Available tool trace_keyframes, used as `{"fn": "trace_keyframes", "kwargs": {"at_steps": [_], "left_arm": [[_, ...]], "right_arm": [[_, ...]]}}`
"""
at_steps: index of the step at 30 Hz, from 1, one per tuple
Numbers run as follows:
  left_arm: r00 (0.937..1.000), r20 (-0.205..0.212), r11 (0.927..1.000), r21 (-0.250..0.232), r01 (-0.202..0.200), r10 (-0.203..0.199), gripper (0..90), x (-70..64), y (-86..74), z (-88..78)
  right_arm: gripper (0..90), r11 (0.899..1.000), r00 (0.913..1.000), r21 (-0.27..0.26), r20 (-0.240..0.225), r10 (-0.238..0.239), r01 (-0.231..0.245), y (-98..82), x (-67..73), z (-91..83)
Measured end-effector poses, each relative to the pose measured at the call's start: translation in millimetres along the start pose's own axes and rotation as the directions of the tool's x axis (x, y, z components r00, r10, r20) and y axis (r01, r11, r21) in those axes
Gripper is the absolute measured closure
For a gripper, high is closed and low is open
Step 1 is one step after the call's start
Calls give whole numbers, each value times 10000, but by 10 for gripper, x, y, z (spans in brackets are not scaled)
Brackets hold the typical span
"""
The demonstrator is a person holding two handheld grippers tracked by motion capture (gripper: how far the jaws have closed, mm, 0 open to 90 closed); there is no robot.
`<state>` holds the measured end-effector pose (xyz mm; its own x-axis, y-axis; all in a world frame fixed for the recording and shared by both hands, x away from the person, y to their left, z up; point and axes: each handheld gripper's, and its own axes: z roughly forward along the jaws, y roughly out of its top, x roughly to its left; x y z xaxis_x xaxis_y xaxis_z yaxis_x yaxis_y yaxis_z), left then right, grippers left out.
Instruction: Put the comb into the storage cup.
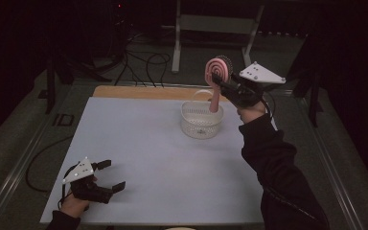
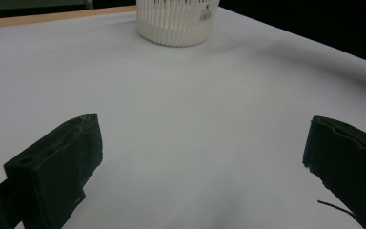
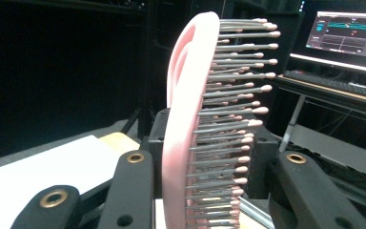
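Upper right of frame: right gripper (image 1: pixel 226 82) clamps pink hairbrush (image 1: pixel 218 76) — handle dips into white basket (image 1: pixel 201 120). Lower left, left gripper (image 1: pixel 110 175) wide, holding nothing.

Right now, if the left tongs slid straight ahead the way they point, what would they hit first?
Probably the white basket: it stands ahead across bare table, slightly left of the line between the open left tongs. Depth is unclear, so they might just pass it.

Upright pink hairbrush (image 1: pixel 218 72) above basket (image 1: pixel 201 122)
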<state>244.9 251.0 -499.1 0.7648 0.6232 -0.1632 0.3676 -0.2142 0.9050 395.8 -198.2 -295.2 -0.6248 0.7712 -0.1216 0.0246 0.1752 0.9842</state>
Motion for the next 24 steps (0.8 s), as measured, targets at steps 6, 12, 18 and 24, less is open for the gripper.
{"fn": "trace_keyframes", "kwargs": {"at_steps": [6,12,18,24], "left_arm": [[10000,21,10000,-50,-13,13,2,0,2,-2],[10000,15,10000,-72,-8,8,2,1,0,-6],[10000,19,10000,-62,-20,20,2,3,-1,-5],[10000,56,10000,-58,-42,43,2,2,0,-5]], "right_arm": [[642,9999,9999,143,143,-48,46,-114,-39,82],[642,9998,9999,166,127,67,-69,-254,-75,139],[642,9997,10000,250,91,-34,32,-330,-84,176],[642,9997,10000,261,20,40,-40,-456,-101,227]]}}
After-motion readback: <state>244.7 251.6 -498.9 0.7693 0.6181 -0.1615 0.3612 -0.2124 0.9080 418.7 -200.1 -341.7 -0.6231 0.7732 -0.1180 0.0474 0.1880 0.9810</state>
